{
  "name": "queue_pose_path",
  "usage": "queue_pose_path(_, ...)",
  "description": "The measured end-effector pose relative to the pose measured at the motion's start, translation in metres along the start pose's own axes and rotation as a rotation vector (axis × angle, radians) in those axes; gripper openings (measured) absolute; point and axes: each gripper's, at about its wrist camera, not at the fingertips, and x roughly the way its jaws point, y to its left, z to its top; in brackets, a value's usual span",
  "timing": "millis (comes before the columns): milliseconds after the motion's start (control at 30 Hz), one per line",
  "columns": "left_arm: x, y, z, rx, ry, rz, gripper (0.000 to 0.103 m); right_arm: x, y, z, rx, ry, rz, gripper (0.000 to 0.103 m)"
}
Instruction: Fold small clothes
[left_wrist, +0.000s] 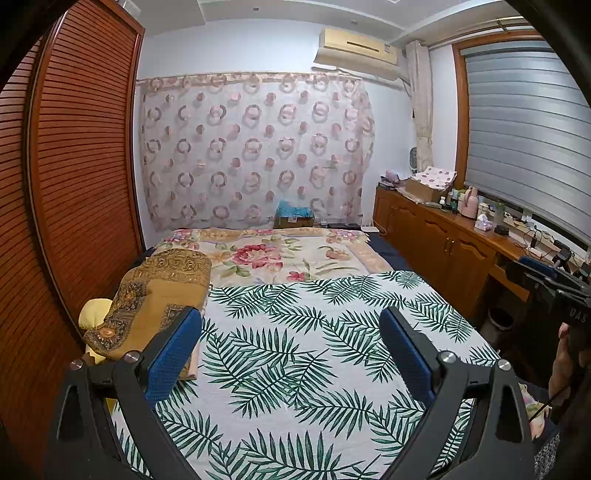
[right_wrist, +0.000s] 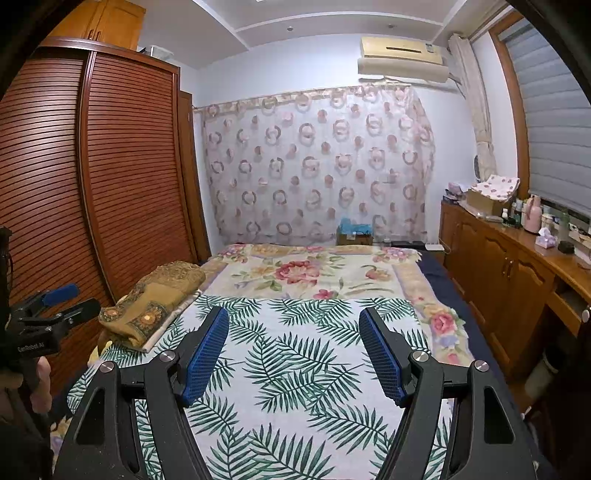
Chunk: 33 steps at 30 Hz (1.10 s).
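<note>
Left wrist view: at far left, the folded cloth (left_wrist: 159, 295) lies on the bed (left_wrist: 295, 350), beside your left gripper (left_wrist: 291, 339), whose jaws stand apart and empty. Your right gripper (right_wrist: 293, 350), also apart and empty, hovers over the leaf sheet (right_wrist: 295, 369). Reach low for a hem and pinch one layer. No unfolded garment shows; the bed's near edge is cut off.
</note>
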Motion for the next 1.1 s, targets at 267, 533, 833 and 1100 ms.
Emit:
queue_pose_path(267, -0.0017, -0.0010, 0.0009, -0.009, -0.009, 0.010, 0.097, 0.0012, -0.0032, 0.0017, -0.003, 0.005, -0.013, 0.075)
queue_pose_path(533, -0.0015, -0.0005, 0.0011, -0.009, -0.010, 0.009, 0.097, 0.0018, -0.0065, 0.0017, -0.001, 0.009, -0.011, 0.075)
queue_pose_path(833, -0.0024, 0.0015, 0.0021, -0.012, -0.012, 0.015, 0.097, 0.0018, -0.0079, 0.0015, -0.002, 0.008, -0.010, 0.075)
queue_pose_path(1100, -0.0029, 0.0025, 0.0013, -0.012, -0.012, 0.014, 0.097, 0.0018, -0.0077, 0.0013, -0.002, 0.008, -0.010, 0.075)
